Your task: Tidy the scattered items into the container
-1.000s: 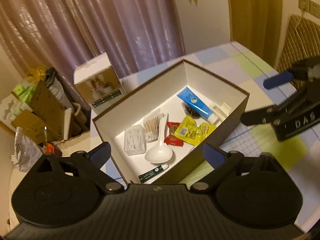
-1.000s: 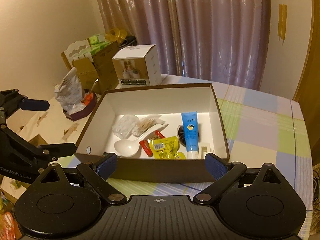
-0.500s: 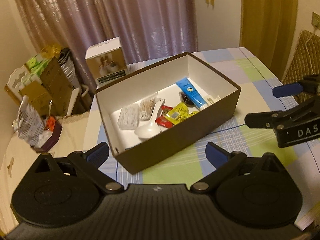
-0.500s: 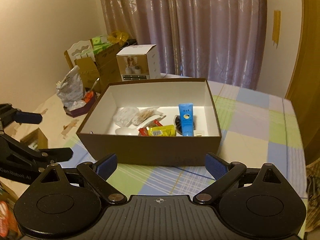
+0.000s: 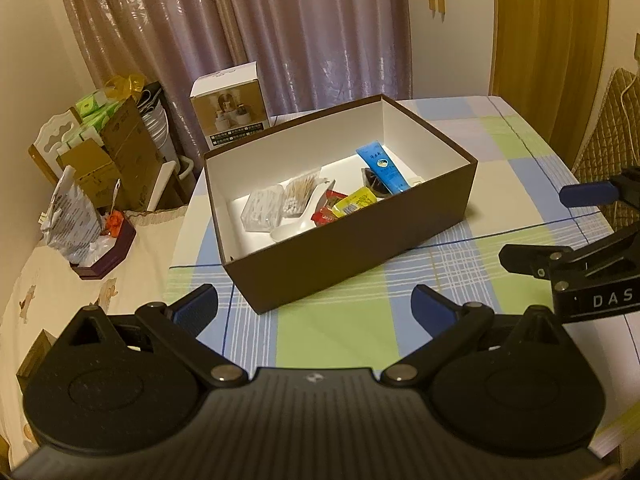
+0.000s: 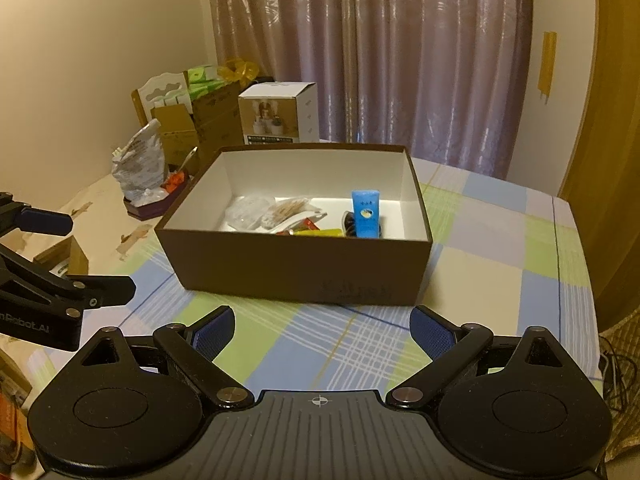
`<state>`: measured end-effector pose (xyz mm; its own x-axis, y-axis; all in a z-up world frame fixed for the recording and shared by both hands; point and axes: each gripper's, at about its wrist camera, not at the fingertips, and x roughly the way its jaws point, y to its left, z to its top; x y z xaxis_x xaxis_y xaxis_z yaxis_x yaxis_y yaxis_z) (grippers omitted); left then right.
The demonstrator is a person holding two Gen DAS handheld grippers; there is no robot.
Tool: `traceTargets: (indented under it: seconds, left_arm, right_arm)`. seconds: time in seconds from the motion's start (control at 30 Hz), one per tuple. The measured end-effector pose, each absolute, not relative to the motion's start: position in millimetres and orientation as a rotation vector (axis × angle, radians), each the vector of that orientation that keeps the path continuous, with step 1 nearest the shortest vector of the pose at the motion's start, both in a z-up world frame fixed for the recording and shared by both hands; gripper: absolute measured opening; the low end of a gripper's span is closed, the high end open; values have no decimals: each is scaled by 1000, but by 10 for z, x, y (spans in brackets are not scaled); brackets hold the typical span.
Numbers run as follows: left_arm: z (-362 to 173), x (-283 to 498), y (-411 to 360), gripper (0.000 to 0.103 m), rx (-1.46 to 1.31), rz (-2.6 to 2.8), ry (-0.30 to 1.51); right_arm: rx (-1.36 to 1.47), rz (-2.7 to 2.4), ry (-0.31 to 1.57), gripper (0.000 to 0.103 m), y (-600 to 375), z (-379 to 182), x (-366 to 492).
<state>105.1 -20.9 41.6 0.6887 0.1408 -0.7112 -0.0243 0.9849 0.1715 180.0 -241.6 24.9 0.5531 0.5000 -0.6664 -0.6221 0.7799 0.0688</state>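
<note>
A brown box (image 5: 360, 248) with a white inside stands on the checked tablecloth; it also shows in the right wrist view (image 6: 296, 268). Inside lie a blue tube (image 5: 382, 166), yellow packets (image 5: 354, 204), red packets (image 5: 326, 214), a white spoon (image 5: 294, 228), cotton swabs (image 5: 298, 196) and a clear plastic case (image 5: 262, 208). The tube (image 6: 365, 212) also shows in the right wrist view. My left gripper (image 5: 314, 306) is open and empty, in front of the box. My right gripper (image 6: 320, 330) is open and empty, in front of the box, and shows at the right in the left wrist view (image 5: 560, 224).
A white product carton (image 5: 228, 106) stands behind the box at the table's far edge. Left of the table are cardboard boxes (image 5: 116, 156), a foil bag (image 5: 72, 220) and a small purple tray (image 5: 106, 256). Curtains hang behind. The checked tablecloth (image 6: 500, 248) spreads right of the box.
Both grippers have drawn back and away from the box, which now looks smaller and farther. Both stayed open and empty. The items in the box have not moved.
</note>
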Motion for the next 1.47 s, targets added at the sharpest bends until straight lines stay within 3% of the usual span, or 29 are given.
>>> traceTargets:
  seconds: [1.47]
  left_arm:
    - [-66,984,-56,101,118,127,916]
  right_arm:
    - [-294,709,779,99,-2104,-101,1670]
